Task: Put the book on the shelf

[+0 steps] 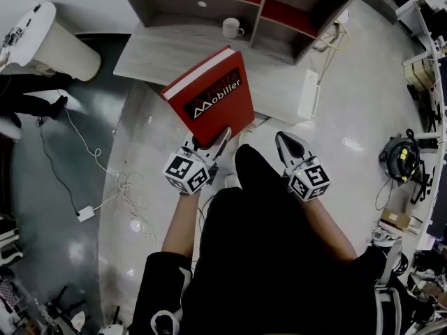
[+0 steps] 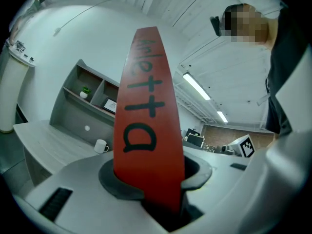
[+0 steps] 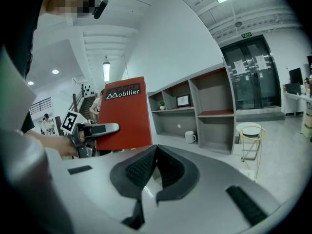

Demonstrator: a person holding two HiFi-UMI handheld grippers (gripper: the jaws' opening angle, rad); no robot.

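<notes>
While the left gripper (image 2: 148,184) clamps the red book (image 1: 209,93) by its lower edge, the right gripper (image 3: 154,167) hangs beside it with its jaws together on nothing.
Pinched between the left jaws at one narrow edge, the book stands up out of the gripper in the air and leans toward the shelf (image 1: 262,19), over the near edge of the desk (image 1: 160,54). That hold probably leaves the rest of the book free to go into a compartment first. The right gripper keeps clear of it, likely spare for steadying. On the cover, a black band carries a white triangular logo and the word "Mobilier"; the red print above it is too dim to read. Large black letters run along the spine, two t's among them. A white mug (image 1: 231,28) sits on the desk by the shelf's foot.
</notes>
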